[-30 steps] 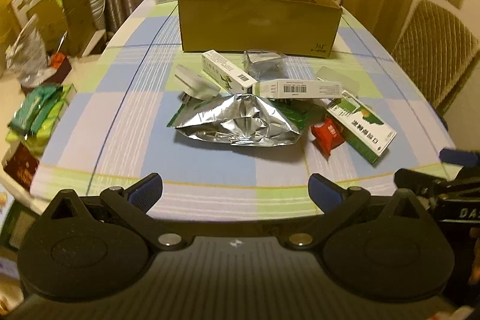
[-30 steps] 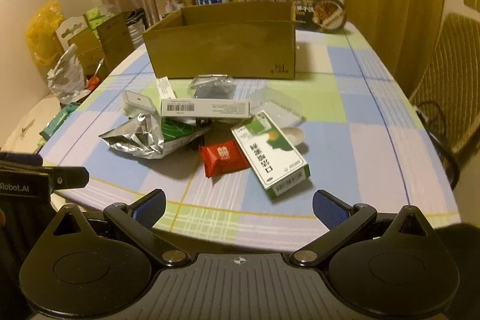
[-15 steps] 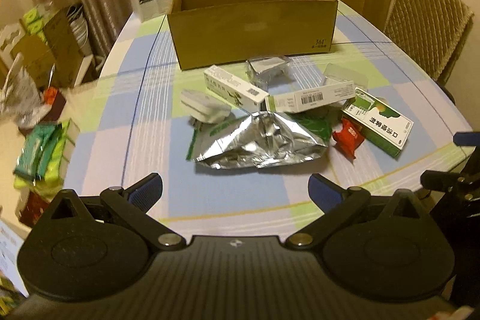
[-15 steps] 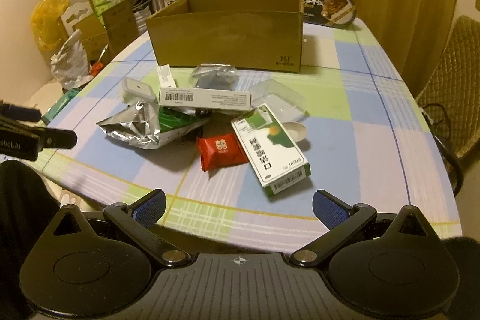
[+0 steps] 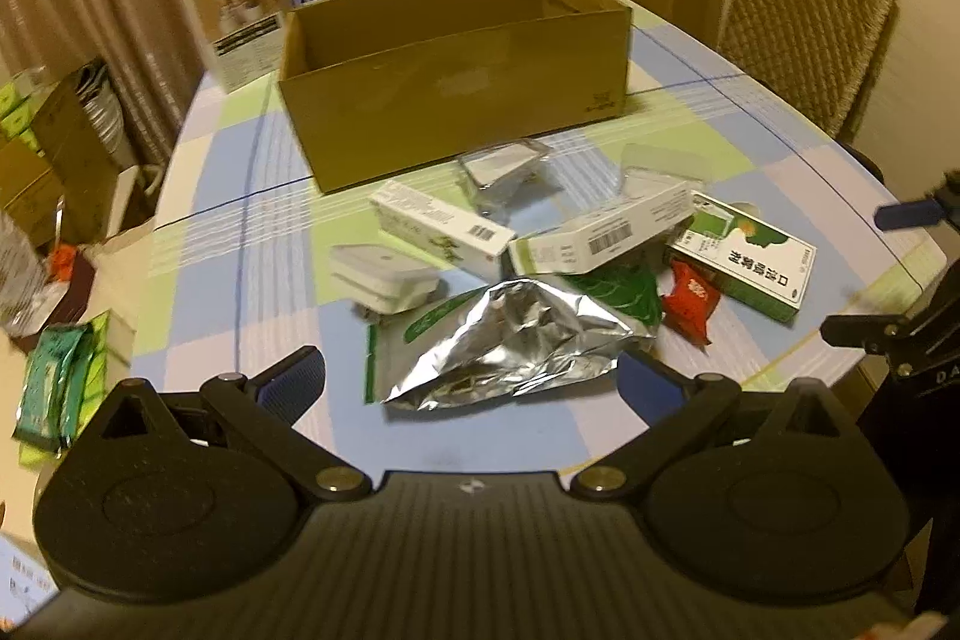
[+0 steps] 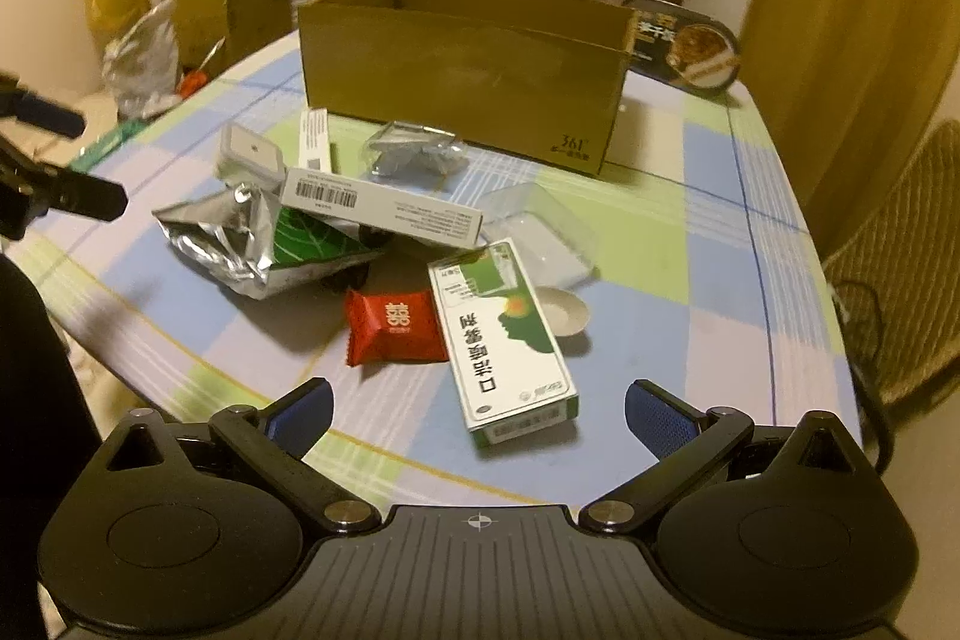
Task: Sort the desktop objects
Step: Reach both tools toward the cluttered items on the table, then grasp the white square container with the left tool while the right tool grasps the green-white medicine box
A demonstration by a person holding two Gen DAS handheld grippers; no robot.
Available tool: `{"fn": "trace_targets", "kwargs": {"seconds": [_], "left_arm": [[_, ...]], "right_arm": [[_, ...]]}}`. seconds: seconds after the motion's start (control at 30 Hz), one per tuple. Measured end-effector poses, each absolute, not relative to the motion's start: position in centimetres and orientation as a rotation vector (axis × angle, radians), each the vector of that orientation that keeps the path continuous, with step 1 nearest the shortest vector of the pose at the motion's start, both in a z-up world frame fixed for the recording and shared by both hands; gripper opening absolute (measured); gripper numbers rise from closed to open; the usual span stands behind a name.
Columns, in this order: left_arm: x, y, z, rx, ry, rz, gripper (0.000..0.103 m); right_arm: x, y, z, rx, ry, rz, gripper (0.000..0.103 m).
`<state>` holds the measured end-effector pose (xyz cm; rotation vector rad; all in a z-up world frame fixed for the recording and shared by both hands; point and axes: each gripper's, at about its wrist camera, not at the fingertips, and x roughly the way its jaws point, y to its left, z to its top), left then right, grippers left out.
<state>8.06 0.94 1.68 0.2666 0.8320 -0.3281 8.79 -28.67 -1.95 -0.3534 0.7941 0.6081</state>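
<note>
Foil pouch (image 5: 510,340) between my left gripper (image 5: 471,382) fingers, spread, untouched; right gripper (image 6: 480,409) spread, empty; green carton (image 6: 501,334) at 12 o'clock.

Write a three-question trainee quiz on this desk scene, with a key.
1. True or false: the cardboard box already holds the red packet.
2. Which item lies partly on the foil bag? A. the long white barcode box B. the small white dish C. the clear plastic lid
3. Fill in: the left gripper and the right gripper are both ___.

Key: 1 false, it lies on the table beside the green and white box. 2 A. 3 open, holding nothing.
</note>
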Motion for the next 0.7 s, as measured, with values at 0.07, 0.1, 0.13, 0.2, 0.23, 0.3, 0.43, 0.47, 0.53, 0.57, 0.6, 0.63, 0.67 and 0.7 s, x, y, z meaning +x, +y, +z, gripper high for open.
{"fn": "trace_targets", "kwargs": {"seconds": [0.07, 0.1, 0.13, 0.2, 0.23, 0.3, 0.43, 0.47, 0.53, 0.57, 0.6, 0.63, 0.67, 0.7], "left_arm": [[8.7, 0.6, 1.4, 0.283, 0.836, -0.352, 0.102], [9.1, 0.6, 1.3, 0.289, 0.837, -0.358, 0.102], [9.6, 0.7, 1.2, 0.293, 0.839, -0.361, 0.102], [10.6, 1.0, 1.0, 0.293, 0.847, -0.363, 0.102], [11.3, 1.3, 0.9, 0.293, 0.851, -0.363, 0.102], [12.3, 1.9, 0.7, 0.298, 0.856, -0.358, 0.102], [14.7, 3.0, 0.1, 0.343, 0.849, -0.360, 0.102], [15.2, 3.1, -0.1, 0.356, 0.846, -0.367, 0.102], [16.4, 3.3, -0.6, 0.376, 0.843, -0.385, 0.102], [17.0, 3.4, -1.0, 0.387, 0.845, -0.396, 0.102], [17.6, 3.5, -1.3, 0.395, 0.846, -0.405, 0.101], [18.0, 3.6, -1.6, 0.401, 0.845, -0.416, 0.101], [18.5, 3.6, -1.9, 0.410, 0.843, -0.430, 0.101], [18.8, 3.7, -2.2, 0.417, 0.839, -0.449, 0.101]], "right_arm": [[9.4, -28.6, -2.2, -0.383, 0.798, 0.619, 0.101], [9.7, -28.6, -2.4, -0.392, 0.803, 0.621, 0.101], [10.0, -28.6, -2.6, -0.399, 0.810, 0.624, 0.101], [10.7, -28.6, -2.9, -0.414, 0.822, 0.629, 0.101], [11.0, -28.6, -3.1, -0.421, 0.826, 0.631, 0.101], [11.6, -28.4, -3.5, -0.434, 0.835, 0.635, 0.101], [12.7, -27.8, -4.3, -0.465, 0.839, 0.637, 0.101], [12.9, -27.7, -4.5, -0.471, 0.841, 0.638, 0.101], [13.4, -27.3, -4.9, -0.474, 0.844, 0.644, 0.100], [13.6, -27.2, -5.0, -0.473, 0.847, 0.648, 0.099], [13.8, -27.0, -5.2, -0.472, 0.851, 0.656, 0.097], [14.0, -26.8, -5.4, -0.471, 0.856, 0.663, 0.093], [14.2, -26.7, -5.6, -0.472, 0.861, 0.667, 0.091], [14.3, -26.5, -5.8, -0.474, 0.863, 0.671, 0.090]]}}
